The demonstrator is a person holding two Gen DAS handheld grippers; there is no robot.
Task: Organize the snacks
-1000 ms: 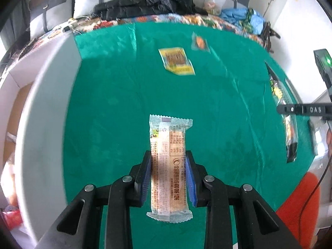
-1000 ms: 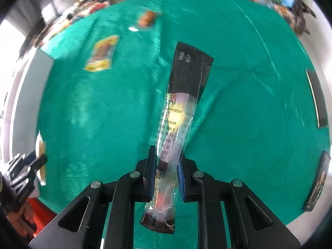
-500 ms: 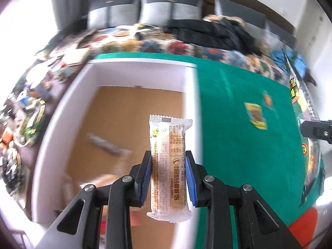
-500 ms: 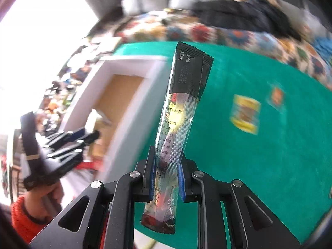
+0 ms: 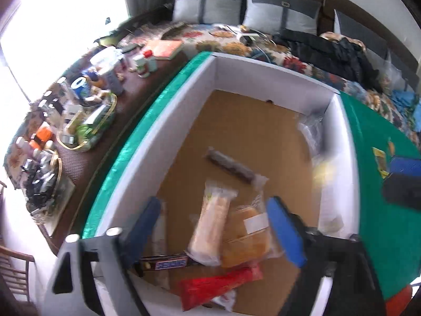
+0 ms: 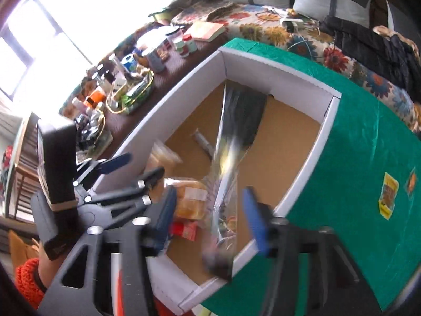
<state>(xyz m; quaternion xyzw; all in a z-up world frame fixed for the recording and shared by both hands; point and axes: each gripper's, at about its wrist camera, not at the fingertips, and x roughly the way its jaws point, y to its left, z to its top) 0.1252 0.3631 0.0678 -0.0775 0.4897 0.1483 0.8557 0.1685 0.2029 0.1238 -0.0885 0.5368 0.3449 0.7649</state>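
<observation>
While both claws have just been opening over the box (image 5: 339,137), the left claw (image 5: 218,226) stands spread with the pale wafer pack (image 5: 210,226) loose below it, and the right claw (image 6: 210,210) releases the long dark packet (image 6: 231,142) (blurred). This packet may catch the near box wall and tip out.

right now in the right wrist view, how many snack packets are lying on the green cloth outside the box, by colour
yellow packet: 1
orange packet: 1
total: 2 in this view
</observation>
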